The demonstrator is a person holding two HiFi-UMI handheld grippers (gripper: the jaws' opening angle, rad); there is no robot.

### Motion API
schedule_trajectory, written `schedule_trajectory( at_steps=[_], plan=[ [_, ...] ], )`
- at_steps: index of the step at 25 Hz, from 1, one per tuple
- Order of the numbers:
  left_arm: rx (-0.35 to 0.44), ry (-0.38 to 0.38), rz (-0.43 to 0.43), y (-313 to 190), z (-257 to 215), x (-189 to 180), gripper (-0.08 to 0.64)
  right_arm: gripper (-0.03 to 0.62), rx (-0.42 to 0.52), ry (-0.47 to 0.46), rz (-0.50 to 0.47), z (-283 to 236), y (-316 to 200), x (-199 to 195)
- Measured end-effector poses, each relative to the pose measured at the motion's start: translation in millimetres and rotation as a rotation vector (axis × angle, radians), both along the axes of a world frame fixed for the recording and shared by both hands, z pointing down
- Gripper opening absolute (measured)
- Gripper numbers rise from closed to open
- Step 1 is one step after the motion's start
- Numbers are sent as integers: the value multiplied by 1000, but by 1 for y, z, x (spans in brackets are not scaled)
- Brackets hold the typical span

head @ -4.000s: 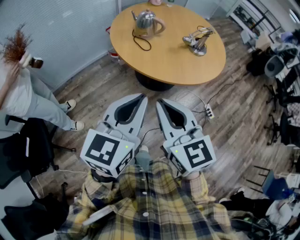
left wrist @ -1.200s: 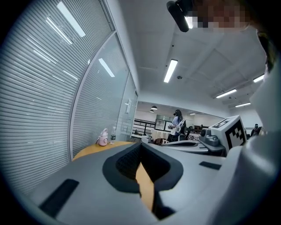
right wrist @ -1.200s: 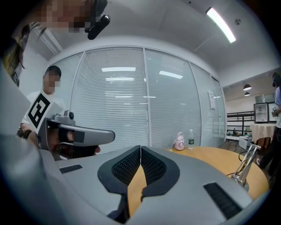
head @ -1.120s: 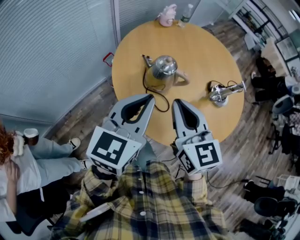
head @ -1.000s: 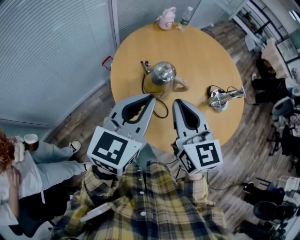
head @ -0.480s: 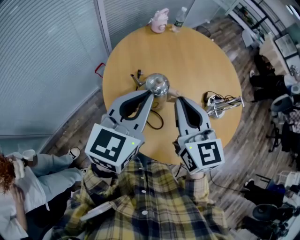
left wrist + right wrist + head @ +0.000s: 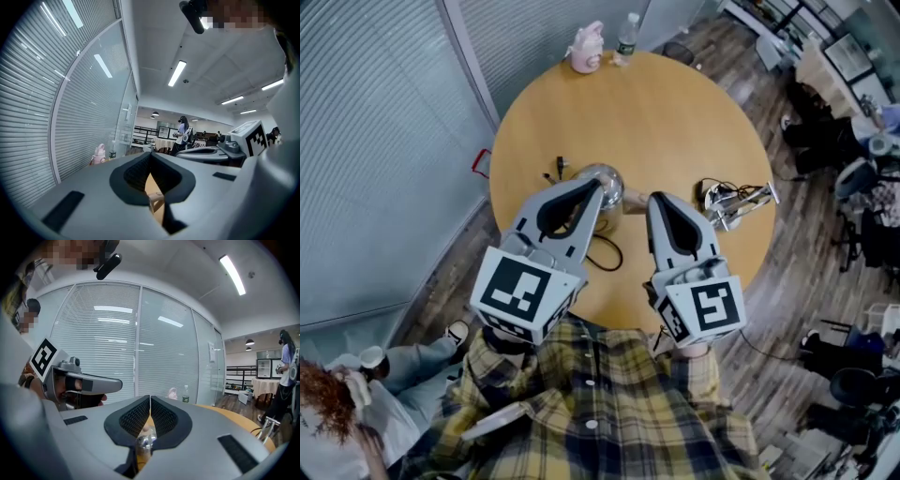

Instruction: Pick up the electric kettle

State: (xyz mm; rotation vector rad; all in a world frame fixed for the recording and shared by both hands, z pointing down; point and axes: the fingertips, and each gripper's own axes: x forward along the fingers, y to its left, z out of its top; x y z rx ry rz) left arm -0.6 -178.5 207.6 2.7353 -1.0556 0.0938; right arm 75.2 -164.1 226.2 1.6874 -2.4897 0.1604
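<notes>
The steel electric kettle (image 7: 607, 176) stands on the round wooden table (image 7: 675, 112), its black cord (image 7: 606, 253) trailing toward me. My left gripper (image 7: 598, 185) is shut, its tip over the kettle's near side and hiding part of it. My right gripper (image 7: 653, 196) is shut and empty, just right of the kettle. A sliver of the kettle (image 7: 145, 438) shows through the gap behind the right gripper (image 7: 150, 397) tips. The left gripper (image 7: 150, 153) frames only the kettle's pale handle (image 7: 156, 202).
The kettle's base (image 7: 724, 201) with its cable lies at the table's right. A pink bottle (image 7: 585, 47) and a water bottle (image 7: 625, 35) stand at the far edge. A blind-covered glass wall (image 7: 384, 141) runs on the left. A seated person (image 7: 337, 412) is lower left.
The table and kettle have drawn closer as both grippers moved forward over the table's near edge. The left tip now overlaps the kettle. Both jaws stayed shut.
</notes>
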Motion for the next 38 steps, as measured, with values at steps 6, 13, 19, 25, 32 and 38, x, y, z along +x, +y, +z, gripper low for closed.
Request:
schedule_trajectory(
  at_steps=[6, 13, 19, 25, 32, 38],
  plan=[
    [-13, -5, 35, -13, 10, 4, 3, 32, -5, 14, 70, 7, -9, 11],
    [-26, -11, 41, -16, 23, 2, 3, 34, -24, 27, 82, 29, -13, 13],
    [-39, -18, 24, -23, 43, -1, 3, 35, -57, 30, 97, 58, -16, 20],
    [-53, -25, -4, -28, 71, -5, 3, 99, -84, 10, 120, 93, -20, 33],
    [-78, -21, -38, -32, 108, -7, 3, 176, -120, 32, 130, 150, -19, 45],
    [-103, -19, -58, -39, 134, -4, 3, 227, -146, 61, 150, 193, -23, 58]
  ],
)
